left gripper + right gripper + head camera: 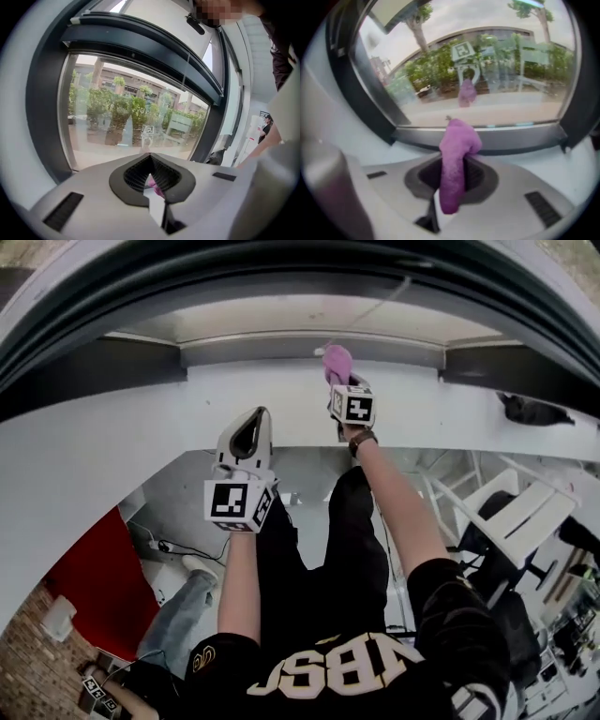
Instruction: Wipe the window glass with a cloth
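Note:
The window glass [319,320] fills the top of the head view, behind a dark frame. A purple cloth [337,362] is pinched in my right gripper [337,376], which is raised to the glass's lower edge. In the right gripper view the cloth [457,150] hangs down over the jaws of the right gripper [457,157] before the glass [487,70]. My left gripper [253,423] is shut, lower and to the left, over the white sill [122,437]. In its own view the left gripper [150,154] points at the glass [131,117]; a pink speck shows behind the tips.
A grey bottom frame rail [497,138] runs under the glass. A dark object [530,411] lies on the sill at the right. Below stand a white chair [511,512] and a red panel [103,587]. Another person's leg [178,620] shows at lower left.

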